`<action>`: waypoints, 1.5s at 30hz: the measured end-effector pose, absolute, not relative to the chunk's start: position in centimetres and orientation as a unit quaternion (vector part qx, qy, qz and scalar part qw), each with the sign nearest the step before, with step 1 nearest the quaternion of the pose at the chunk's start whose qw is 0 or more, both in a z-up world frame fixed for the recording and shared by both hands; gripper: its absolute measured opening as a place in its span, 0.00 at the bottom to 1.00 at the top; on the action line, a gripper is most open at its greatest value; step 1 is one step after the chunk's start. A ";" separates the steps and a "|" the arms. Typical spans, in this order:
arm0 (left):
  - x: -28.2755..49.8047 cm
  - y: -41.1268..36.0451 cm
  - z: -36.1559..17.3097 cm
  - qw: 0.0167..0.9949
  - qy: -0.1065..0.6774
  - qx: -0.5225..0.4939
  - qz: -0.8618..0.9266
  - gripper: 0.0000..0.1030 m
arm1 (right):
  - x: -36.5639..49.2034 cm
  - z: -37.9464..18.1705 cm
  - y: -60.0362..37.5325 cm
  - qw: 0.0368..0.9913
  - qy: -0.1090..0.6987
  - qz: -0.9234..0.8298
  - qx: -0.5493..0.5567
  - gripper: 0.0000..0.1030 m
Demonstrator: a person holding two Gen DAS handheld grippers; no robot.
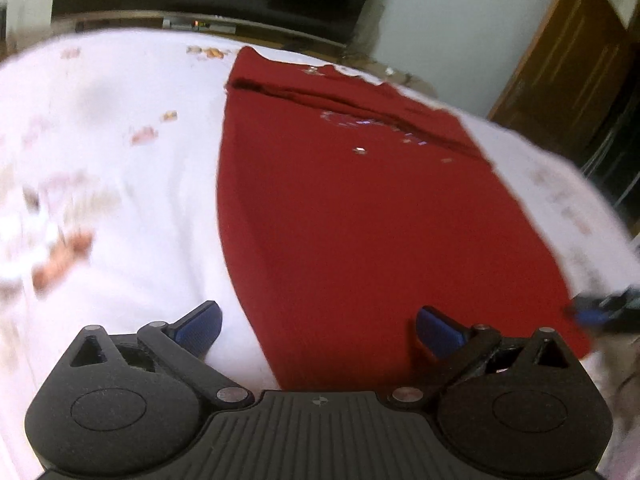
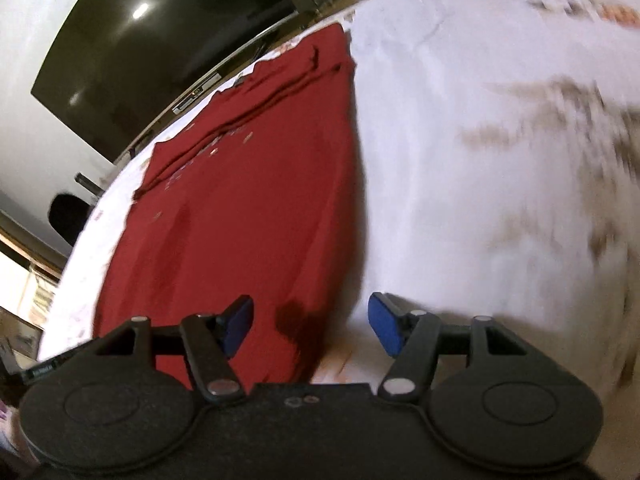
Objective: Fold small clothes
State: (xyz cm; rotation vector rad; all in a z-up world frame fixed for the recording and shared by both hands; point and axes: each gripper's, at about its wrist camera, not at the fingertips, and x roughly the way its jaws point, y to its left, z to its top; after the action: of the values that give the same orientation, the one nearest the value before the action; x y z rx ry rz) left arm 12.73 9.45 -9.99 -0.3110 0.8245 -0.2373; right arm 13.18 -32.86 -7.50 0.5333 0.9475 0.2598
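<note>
left gripper, jaws spread wide, empty, over the near left edge of the red garment. right gripper, jaws likewise apart, empty, over the near right edge. garment lies flat on the white sheet, long axis running away from both cameras, folded band at the far end; small pale print, unreadable. beyond: dark tv.
</note>
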 end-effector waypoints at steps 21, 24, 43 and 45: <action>9.8 13.3 -14.5 0.831 0.375 -0.386 -0.143 0.39 | 11.5 -11.1 -32.5 0.785 0.413 0.122 0.444 0.26; 10.7 13.5 -14.9 0.835 0.391 -0.367 -0.127 0.08 | 12.5 -11.0 -32.0 0.790 0.424 0.125 0.426 0.08; 8.8 15.3 -15.5 0.850 0.345 -0.385 -0.104 0.03 | 12.0 -9.5 -32.7 0.845 0.409 0.113 0.327 0.05; 8.0 15.9 -15.6 0.844 0.337 -0.403 -0.102 0.03 | 12.4 -8.9 -32.5 0.848 0.406 0.115 0.321 0.05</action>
State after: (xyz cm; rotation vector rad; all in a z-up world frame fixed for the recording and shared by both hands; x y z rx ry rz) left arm 8.04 15.93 -15.64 -0.8516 0.7119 -0.2159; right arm 12.36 -32.55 -8.94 0.6775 0.8567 0.2433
